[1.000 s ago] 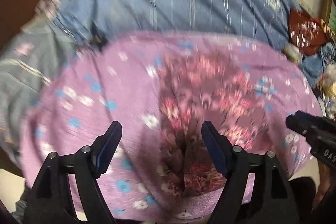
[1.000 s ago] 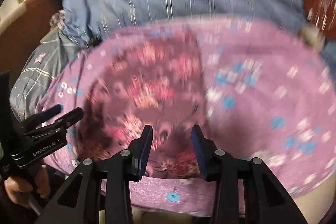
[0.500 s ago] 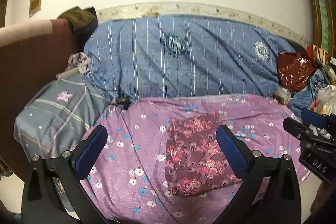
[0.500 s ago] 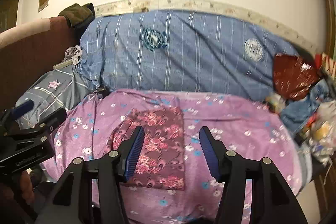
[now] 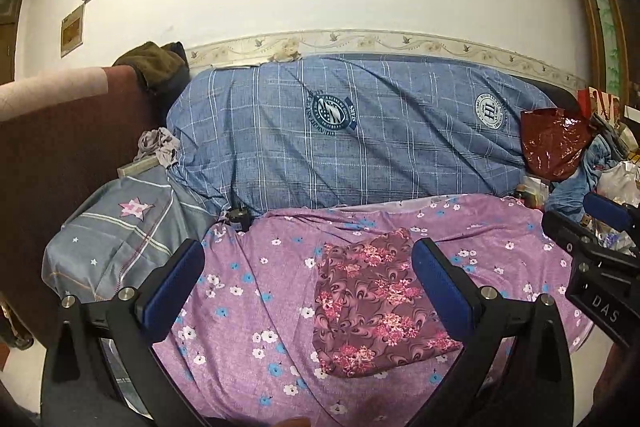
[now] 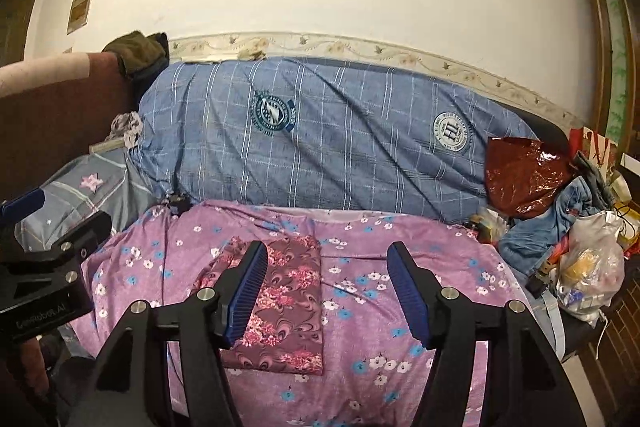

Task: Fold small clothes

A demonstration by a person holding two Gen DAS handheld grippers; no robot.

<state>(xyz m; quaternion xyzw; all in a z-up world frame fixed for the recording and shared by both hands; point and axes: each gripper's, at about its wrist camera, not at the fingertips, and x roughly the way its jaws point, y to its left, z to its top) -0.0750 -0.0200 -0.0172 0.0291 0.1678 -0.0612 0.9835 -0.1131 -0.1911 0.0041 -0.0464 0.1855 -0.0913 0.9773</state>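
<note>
Resting cloth: folded maroon floral cloth flat on the purple flowered sheet.
Left tool: spread wide, nothing between its jaws.
Right tool: opening, gripping nothing, above the cloth.

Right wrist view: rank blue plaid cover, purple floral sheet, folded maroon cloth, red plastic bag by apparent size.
1-2. blue plaid cover and purple floral sheet: alike; the sheet lies nearer and is partly hidden by the gripper, so no ranking.
3. folded maroon cloth
4. red plastic bag, though it lies farther back.
</note>
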